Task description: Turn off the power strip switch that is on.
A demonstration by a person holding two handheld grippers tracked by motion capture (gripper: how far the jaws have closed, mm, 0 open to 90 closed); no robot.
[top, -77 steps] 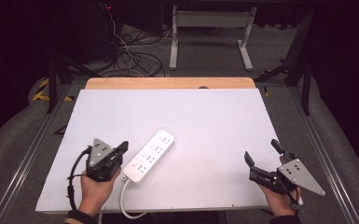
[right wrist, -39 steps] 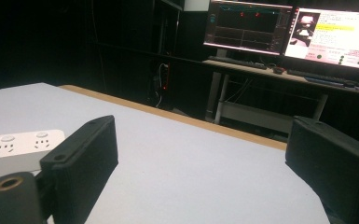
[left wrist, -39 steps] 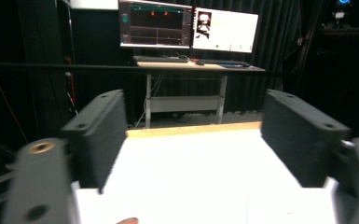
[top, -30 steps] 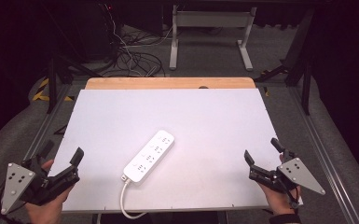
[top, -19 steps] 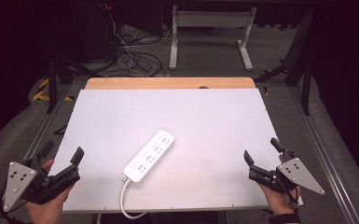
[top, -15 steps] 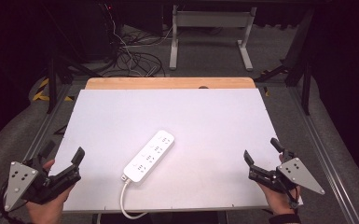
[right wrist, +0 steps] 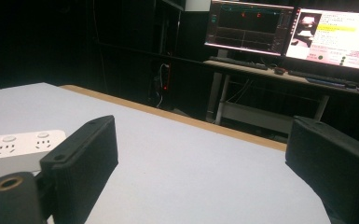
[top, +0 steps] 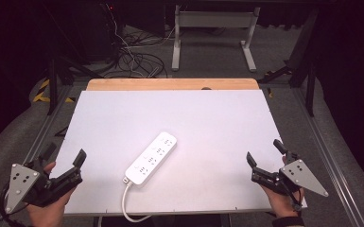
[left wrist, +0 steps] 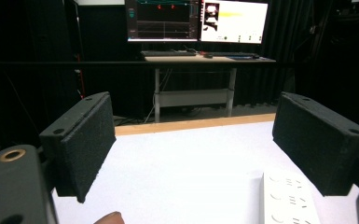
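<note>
A white power strip [top: 151, 158] lies at an angle in the middle of the white table [top: 203, 118], its cable [top: 125, 208] running off the near edge. My left gripper [top: 65, 155] is at the table's front left corner, open and holding nothing. Open too, my right gripper [top: 265, 151] hovers at the front right edge with nothing in it. In the left gripper view the power strip [left wrist: 289, 199] is low right, between the wide-apart jaws. The right gripper view has the power strip [right wrist: 16, 149] at far left, behind the left jaw.
A wooden strip [top: 170, 84] runs along the table's far edge. Beyond it are tangled cables [top: 132, 59] on the floor and a desk frame [top: 212, 28]. Monitors [left wrist: 196, 18] on a desk face me in both gripper views.
My left gripper has drawn back from beside the power strip to the table's front left corner and then stayed there. The right gripper and the power strip have not moved.
</note>
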